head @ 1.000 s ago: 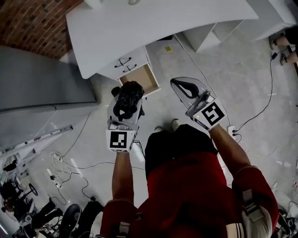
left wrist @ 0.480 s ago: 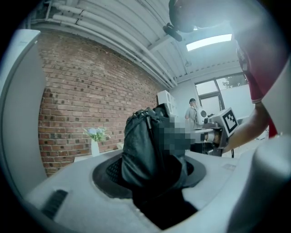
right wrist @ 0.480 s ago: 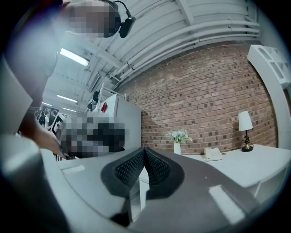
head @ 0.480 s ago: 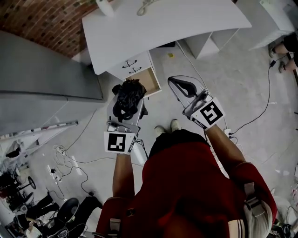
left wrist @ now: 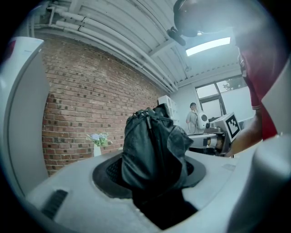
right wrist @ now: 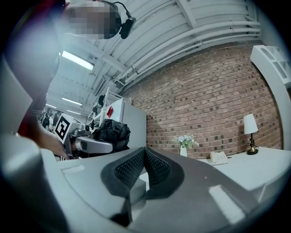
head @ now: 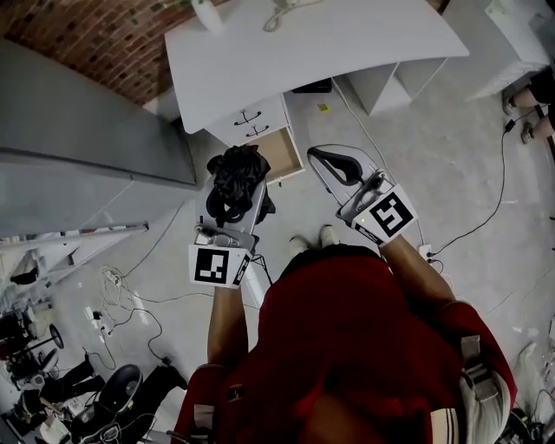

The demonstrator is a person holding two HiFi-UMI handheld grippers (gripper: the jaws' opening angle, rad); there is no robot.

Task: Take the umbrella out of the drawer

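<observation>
A black folded umbrella (head: 240,166) is bunched between the jaws of my left gripper (head: 232,192), which is shut on it and holds it level in the air in front of the desk. In the left gripper view the umbrella (left wrist: 154,150) fills the gap between the pads and sticks up past them. The wooden drawer (head: 279,149) stands pulled open just beyond it, under the white desk (head: 312,43). My right gripper (head: 334,160) hovers to the right with its black pads pressed together (right wrist: 144,159) and nothing between them. From the right gripper view the umbrella (right wrist: 111,129) shows at the left.
A grey cabinet (head: 78,130) stands at the left against a brick wall. A vase (head: 206,13) and a phone (right wrist: 218,157) are on the desk, with a lamp (right wrist: 249,129) further along. Cables (head: 130,303) lie on the floor, and a person's feet (head: 533,91) are at the far right.
Both grippers have come up and a little toward the desk. The umbrella stays in the left gripper, and the right stays shut.
</observation>
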